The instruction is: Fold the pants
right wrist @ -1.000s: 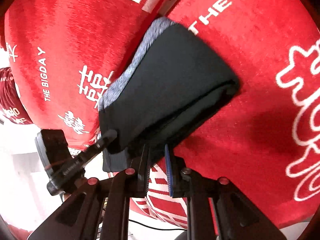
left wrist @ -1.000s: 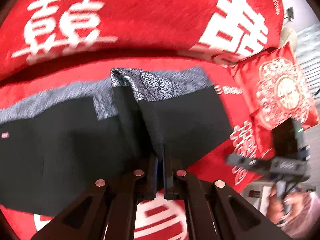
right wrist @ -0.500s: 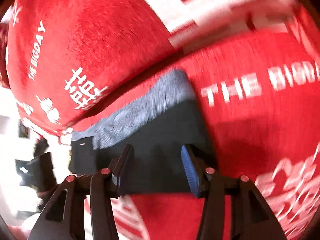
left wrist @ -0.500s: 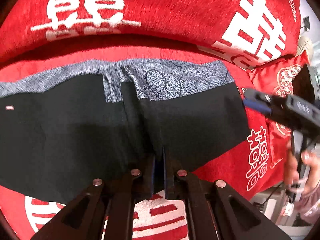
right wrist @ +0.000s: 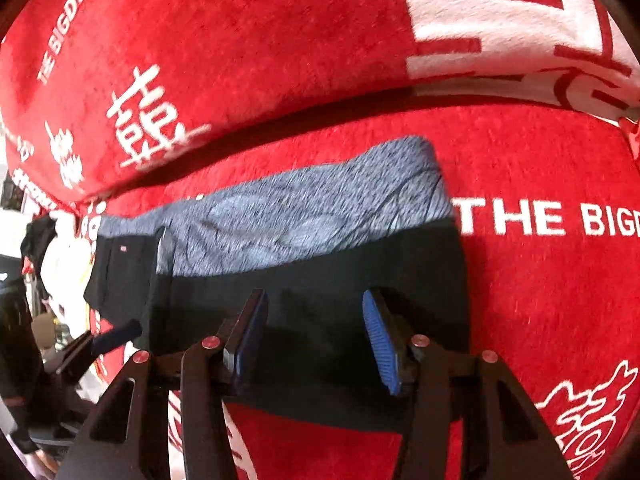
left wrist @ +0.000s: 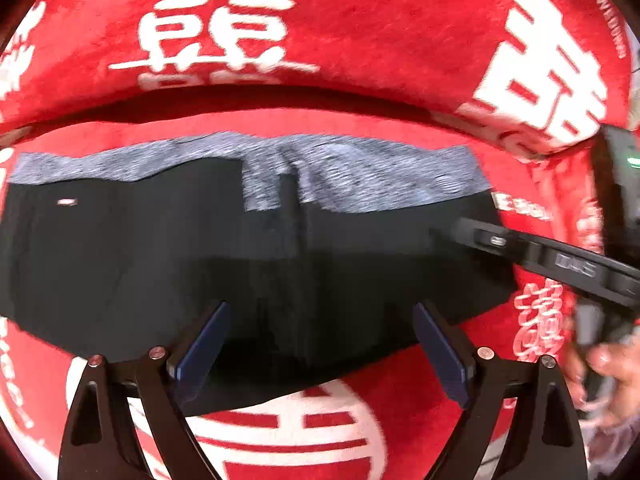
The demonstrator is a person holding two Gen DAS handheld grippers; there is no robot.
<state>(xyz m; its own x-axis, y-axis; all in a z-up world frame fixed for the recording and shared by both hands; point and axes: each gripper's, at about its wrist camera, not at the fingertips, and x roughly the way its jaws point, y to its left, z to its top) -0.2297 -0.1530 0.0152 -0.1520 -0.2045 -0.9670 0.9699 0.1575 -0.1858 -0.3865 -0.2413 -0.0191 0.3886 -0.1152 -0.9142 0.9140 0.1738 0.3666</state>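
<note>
While we hold both grippers tipped down over the red cover (left wrist: 360, 20), the pants (left wrist: 160, 260) lie flat and folded on its seat part, black cloth toward us and a grey patterned band (left wrist: 360, 176) along the far edge, just below the dark crease where the cover rises into a back printed with large white characters. From the left wrist view, our left gripper (left wrist: 320, 348) has just been opening: its blue-padded fingers (left wrist: 200, 344) stand wide apart above the near edge of the pants, with nothing pinched between them. Farther right in that view, our right gripper (left wrist: 436, 234) reaches in over the right end of the pants, a hand (left wrist: 612, 368) behind it at the frame edge. From the right wrist view, the right gripper (right wrist: 316, 336) hangs over the black cloth near its right end, fingers (right wrist: 380, 344) about half spread and pressing on nothing. White lettering (right wrist: 552, 220) sits on the cover just right of the pants.
</note>
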